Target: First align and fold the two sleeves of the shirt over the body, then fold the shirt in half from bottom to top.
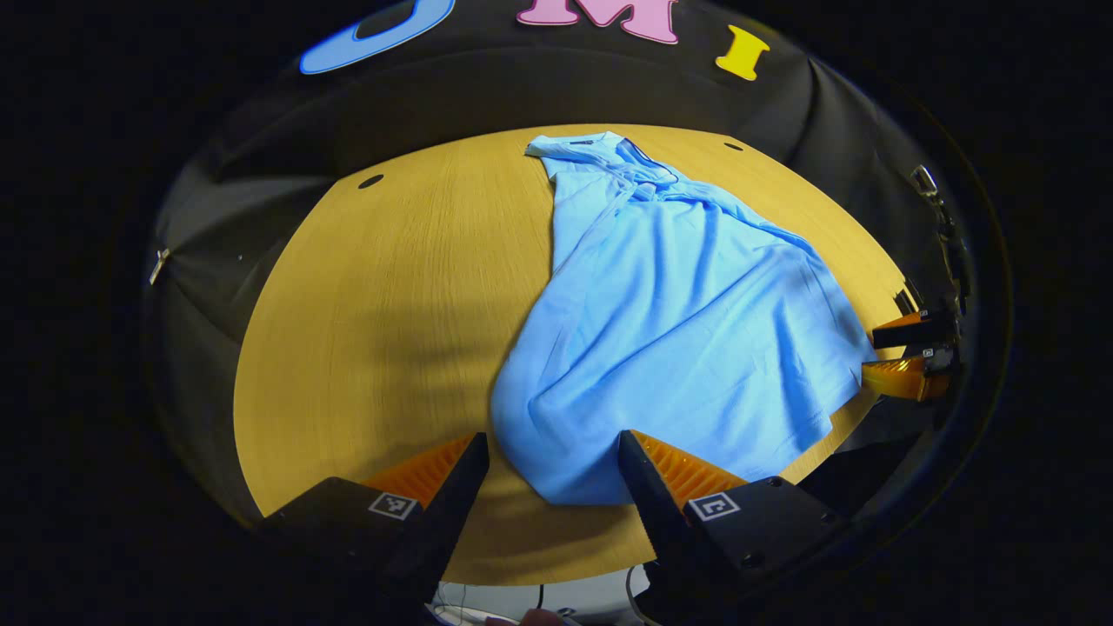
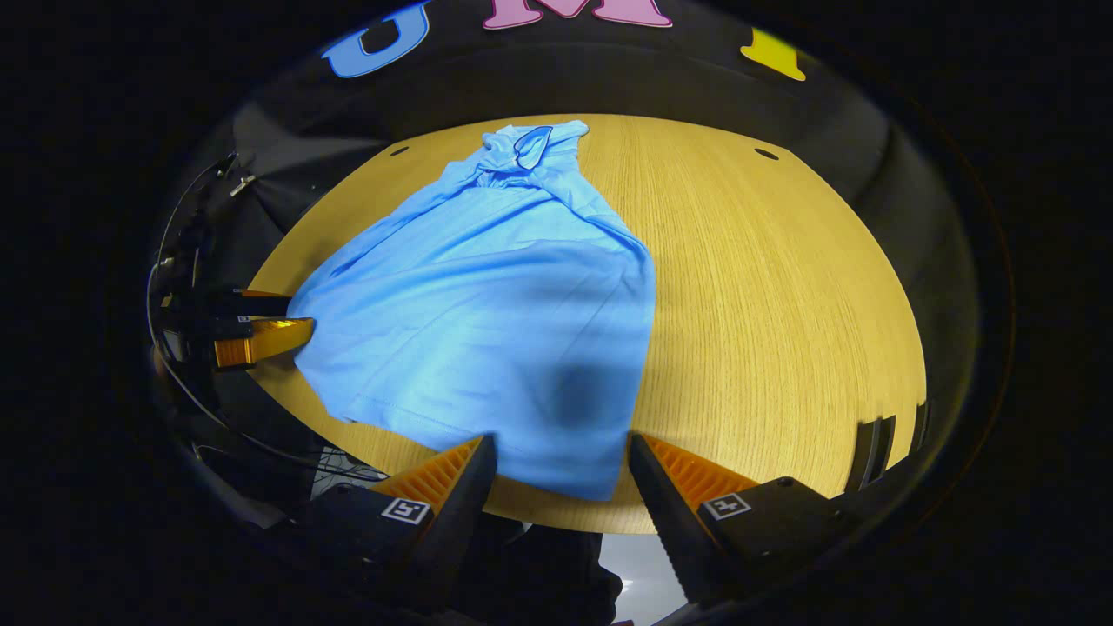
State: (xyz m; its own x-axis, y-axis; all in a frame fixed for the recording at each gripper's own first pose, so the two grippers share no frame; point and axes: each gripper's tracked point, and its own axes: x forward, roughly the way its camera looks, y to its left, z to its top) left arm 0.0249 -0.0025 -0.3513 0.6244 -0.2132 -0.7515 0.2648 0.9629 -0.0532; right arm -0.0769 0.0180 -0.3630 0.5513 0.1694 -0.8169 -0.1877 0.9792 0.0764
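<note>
Shirt: a light blue shirt [image 1: 669,330] lies on the wooden table [image 1: 383,330], collar [image 1: 583,148] at the far end, hem at the near edge closest to you.
Long axis: it runs straight away from both grippers, from hem to collar, tilted a little across the table.
Sleeves: they look already folded in over the body, as the outline is narrow near the collar; this is a judgement from the shape.
Left gripper [image 1: 552,474]: fingers spread wide, holding nothing, poised right at the hem's left corner, which sits between them.
Right gripper [image 2: 561,469]: fingers also spread wide and empty, with the hem's right corner just ahead between them.
Other gripper seen afar: in the left gripper view the right one appears at the far right, beside the hem's edge.
Which hand is nearer: both sit about equally close to the hem, one at each corner.
Next move, as a judgement: close on each hem corner, then carry both forward along the long axis towards the collar.
Risk: uneven grips may skew the fold.
</note>
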